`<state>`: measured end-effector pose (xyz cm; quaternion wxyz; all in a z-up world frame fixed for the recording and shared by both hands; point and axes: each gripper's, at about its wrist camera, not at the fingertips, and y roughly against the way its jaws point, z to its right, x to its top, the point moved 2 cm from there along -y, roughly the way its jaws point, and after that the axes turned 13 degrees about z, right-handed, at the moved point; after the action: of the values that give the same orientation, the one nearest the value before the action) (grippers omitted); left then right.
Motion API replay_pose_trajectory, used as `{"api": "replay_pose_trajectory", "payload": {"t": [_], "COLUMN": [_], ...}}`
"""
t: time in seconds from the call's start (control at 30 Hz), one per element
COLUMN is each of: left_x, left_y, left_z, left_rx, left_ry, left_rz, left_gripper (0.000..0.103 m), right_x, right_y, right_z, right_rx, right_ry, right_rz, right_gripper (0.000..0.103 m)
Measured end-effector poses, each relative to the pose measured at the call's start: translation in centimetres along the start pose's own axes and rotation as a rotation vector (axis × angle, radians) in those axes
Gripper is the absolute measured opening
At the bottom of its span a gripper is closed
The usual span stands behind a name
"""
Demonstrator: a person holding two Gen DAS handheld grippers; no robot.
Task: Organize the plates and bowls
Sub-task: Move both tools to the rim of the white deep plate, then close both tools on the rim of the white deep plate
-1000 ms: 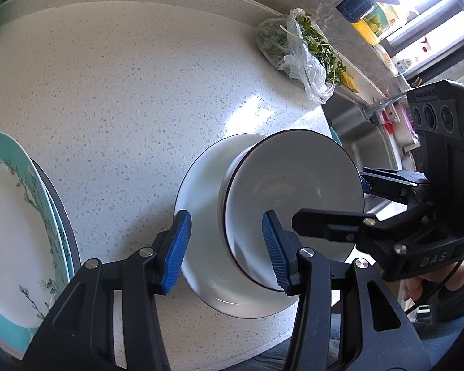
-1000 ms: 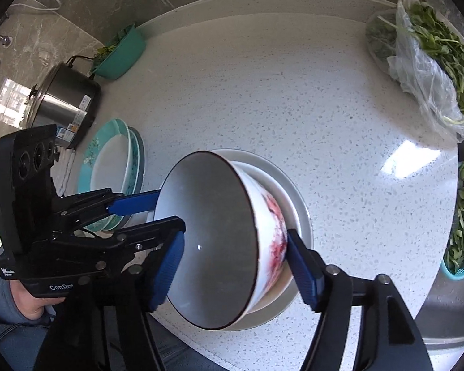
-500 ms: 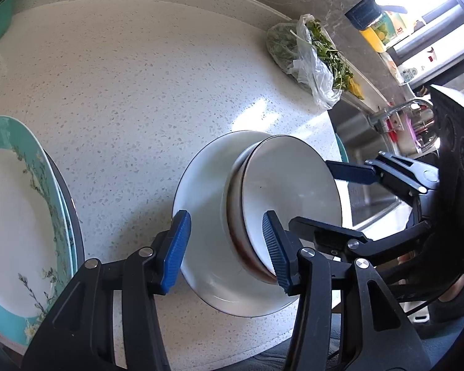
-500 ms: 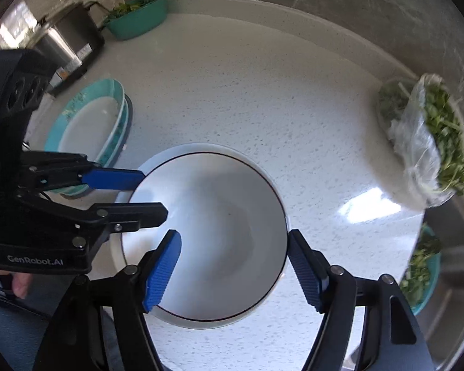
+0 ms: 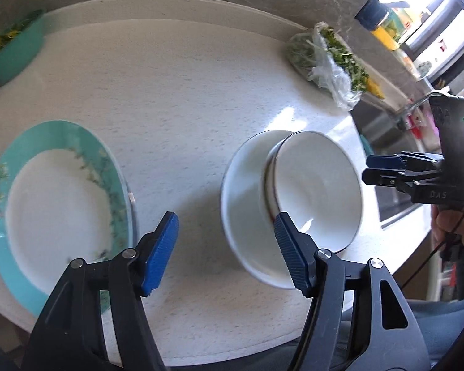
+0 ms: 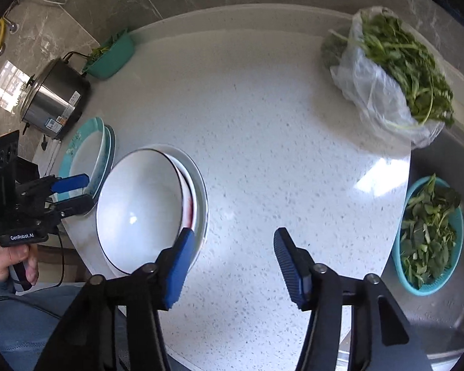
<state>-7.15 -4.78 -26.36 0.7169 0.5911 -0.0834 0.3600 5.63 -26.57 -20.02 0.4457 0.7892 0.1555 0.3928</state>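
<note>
A white bowl with a dark rim [image 5: 318, 182] [image 6: 139, 213] sits nested in another bowl on a white plate [image 5: 241, 191] [image 6: 201, 198] near the counter's front edge. A stack of teal-rimmed plates [image 5: 58, 204] [image 6: 89, 157] lies to its left. My left gripper [image 5: 225, 253] is open and empty, above the counter between the teal plates and the bowl stack. My right gripper [image 6: 232, 262] is open and empty, to the right of the bowl stack; it also shows in the left wrist view [image 5: 383, 170].
A plastic bag of greens [image 6: 393, 71] [image 5: 331, 58] lies at the back right. A teal basket of leaves [image 6: 430, 235] sits by the sink. A teal tub of greens [image 6: 111, 55] [image 5: 12, 49] and a steel cooker [image 6: 52, 95] stand at the back left.
My right gripper has let go of the white bowl, leaving it nested on the stack, and has drawn back to the right. My left gripper has pulled back and opened wider.
</note>
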Motion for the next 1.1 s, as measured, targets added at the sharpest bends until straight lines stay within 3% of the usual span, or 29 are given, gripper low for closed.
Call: {"api": "replay_pose_trajectory", "payload": {"t": [0.27, 0.47, 0.83, 1.1], "left_x": [-1.5, -2.2, -5.4, -6.5], "left_y": [-0.2, 0.6, -0.3, -2.0], "left_z": [0.5, 0.9, 1.8, 1.9], "left_rx": [0.037, 0.091, 0.189, 0.194], "left_ry": [0.032, 0.053, 0.093, 0.136], "left_rz": [-0.014, 0.024, 0.0, 0.015], "left_gripper": [0.063, 0.063, 0.063, 0.062], "right_x": [-0.3, 0.0, 0.2, 0.5], "right_y": [-1.7, -1.6, -4.2, -6.6], "right_z": [-1.0, -0.7, -2.1, -2.4], "right_rx": [0.052, 0.052, 0.085, 0.123], "right_ry": [0.045, 0.1, 0.258, 0.324], "right_rz": [-0.027, -0.048, -0.083, -0.096], "right_gripper": [0.054, 0.054, 0.055, 0.055]}}
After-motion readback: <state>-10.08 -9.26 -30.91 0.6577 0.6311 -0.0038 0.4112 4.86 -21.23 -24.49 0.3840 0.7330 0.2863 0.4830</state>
